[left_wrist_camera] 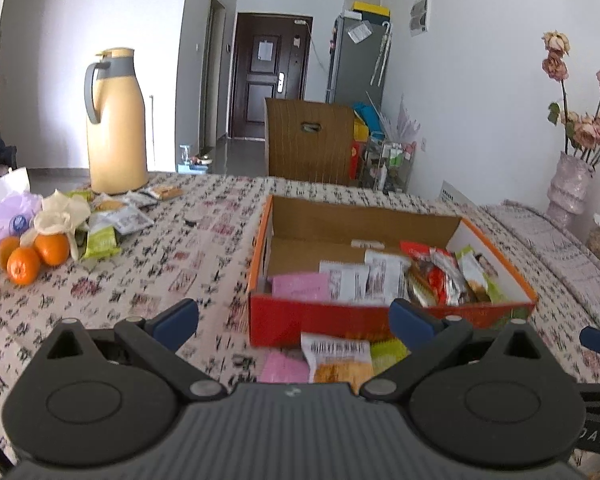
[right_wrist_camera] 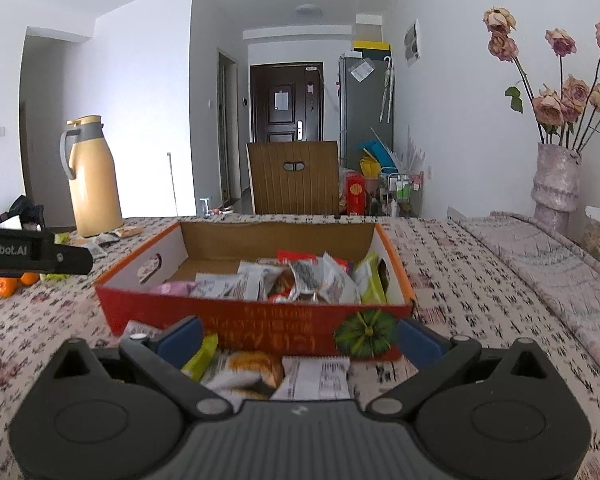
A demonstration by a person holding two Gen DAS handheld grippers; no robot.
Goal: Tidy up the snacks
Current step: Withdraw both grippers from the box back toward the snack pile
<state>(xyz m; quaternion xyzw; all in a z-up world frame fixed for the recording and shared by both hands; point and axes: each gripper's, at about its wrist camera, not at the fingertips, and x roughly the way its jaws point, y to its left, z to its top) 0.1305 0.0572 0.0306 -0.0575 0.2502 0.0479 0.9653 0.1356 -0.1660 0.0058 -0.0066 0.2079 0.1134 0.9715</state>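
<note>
— Where are they up to with the snacks, then?

— Partway, I'd say. The orange cardboard box (right_wrist_camera: 256, 316) sits in the middle of the patterned tablecloth (left_wrist_camera: 160, 280), and a heap of wrapped snacks (right_wrist_camera: 300, 280) is already inside it, crowded toward the near end. The far end is bare cardboard.

— And the rest?

— Two lots. A few packets (right_wrist_camera: 260, 372) lie on the cloth just in front of the box's near wall: a green one, an orange-and-white one, a white one with print on it, and a pink one (left_wrist_camera: 284, 368) (that one only shows from the left side). The other scatter of packets (left_wrist_camera: 108, 224) is well off to the left by the yellow thermos jug (left_wrist_camera: 116, 120), near some oranges (left_wrist_camera: 32, 256).

— Are the grippers holding anything?

— No. The left gripper (left_wrist_camera: 296, 316) has its jaws spread wide with nothing between them, and the right gripper (right_wrist_camera: 300, 338) is the same, released and empty. Both hover low over the near packets, pointed toward the box.

— So what's next?

— My guess is a pick from that near cluster. The packets overlap, so the jaws would need to come down around one edge and close on a single wrapper, not two. The white one looks the most exposed for the right gripper. Then it's a lift over the near wall and a drop into the box, ideally toward the bare far end.
</note>
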